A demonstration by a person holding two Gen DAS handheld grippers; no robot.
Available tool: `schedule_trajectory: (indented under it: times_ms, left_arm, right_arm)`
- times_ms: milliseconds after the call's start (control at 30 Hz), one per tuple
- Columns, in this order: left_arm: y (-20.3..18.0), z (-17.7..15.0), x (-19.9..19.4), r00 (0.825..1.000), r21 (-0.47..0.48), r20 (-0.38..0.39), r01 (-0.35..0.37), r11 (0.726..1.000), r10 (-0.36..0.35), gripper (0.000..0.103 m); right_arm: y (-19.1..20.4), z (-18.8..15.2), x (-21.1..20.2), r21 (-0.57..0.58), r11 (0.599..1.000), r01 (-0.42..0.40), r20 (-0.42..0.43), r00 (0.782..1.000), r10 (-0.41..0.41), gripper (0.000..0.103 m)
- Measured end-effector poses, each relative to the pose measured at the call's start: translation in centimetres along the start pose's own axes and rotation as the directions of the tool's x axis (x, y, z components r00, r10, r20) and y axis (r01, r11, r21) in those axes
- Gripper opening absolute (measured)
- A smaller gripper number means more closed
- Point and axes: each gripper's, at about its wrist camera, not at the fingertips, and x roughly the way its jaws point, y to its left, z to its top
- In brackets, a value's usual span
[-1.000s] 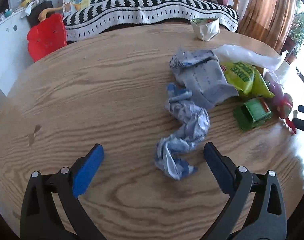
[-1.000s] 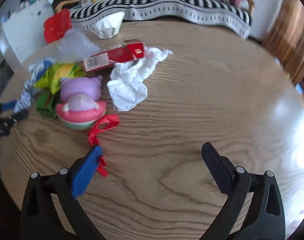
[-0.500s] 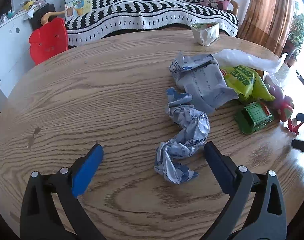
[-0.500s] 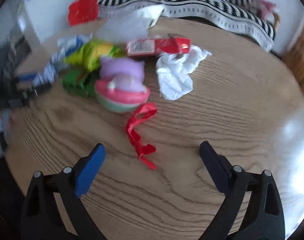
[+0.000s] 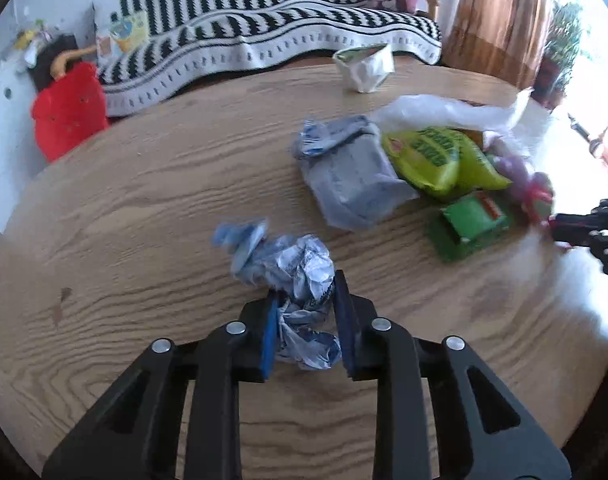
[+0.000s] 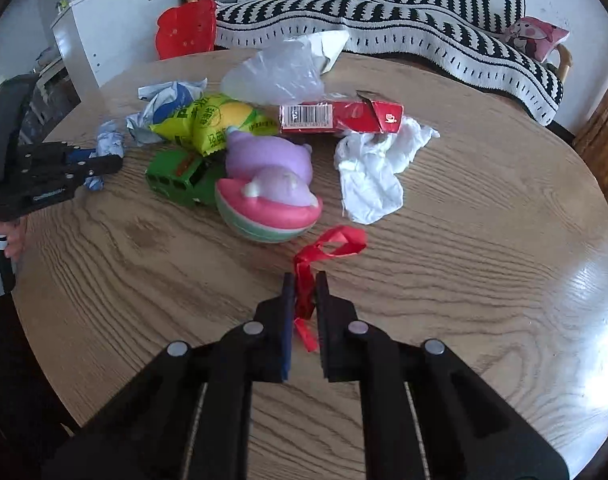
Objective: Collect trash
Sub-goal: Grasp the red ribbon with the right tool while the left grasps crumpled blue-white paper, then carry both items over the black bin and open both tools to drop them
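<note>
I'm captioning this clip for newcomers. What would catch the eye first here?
Both tools have just closed on trash at once: the left tool pinches a crumpled blue-and-white wrapper, the right tool a red ribbon. Beyond the ribbon, mid-table, a bright heap draws the eye: a pink-and-purple squishy toy, a green toy truck, a yellow-green snack bag.

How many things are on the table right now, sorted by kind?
Wrappers and bags: 4 (crumpled wrapper, grey bag, green snack bag, clear bag)
Paper and card: 3 (red box, white tissue, folded carton)
Ribbon: 1 (red ribbon)
Toys: 2 (green truck, pink squishy)
Total: 10
</note>
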Motion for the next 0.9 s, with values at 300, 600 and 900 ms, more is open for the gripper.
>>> schedule_trajectory:
  times_ms: [300,600,900]
  left_arm:
    - [1.2,0.2,-1.4,0.999,-0.078,0.036,0.035,0.996,-0.033,0.024]
    - [1.2,0.2,-1.4,0.999,-0.089,0.029,0.025,0.996,-0.023,0.024]
    - [1.7,0.5,-2.0,0.997,-0.136,0.053,0.069,0.988,-0.062,0.024]
  right_arm:
    - [-2.0,0.1,-2.0,0.088,0.994,0.058,0.082,0.995,-0.065,0.010]
    - [-2.0,0.2,-1.9,0.078,0.995,0.058,0.071,0.995,-0.063,0.010]
    - [-1.8,0.1,-0.9,0.070,0.995,0.076,0.017,0.997,-0.077,0.011]
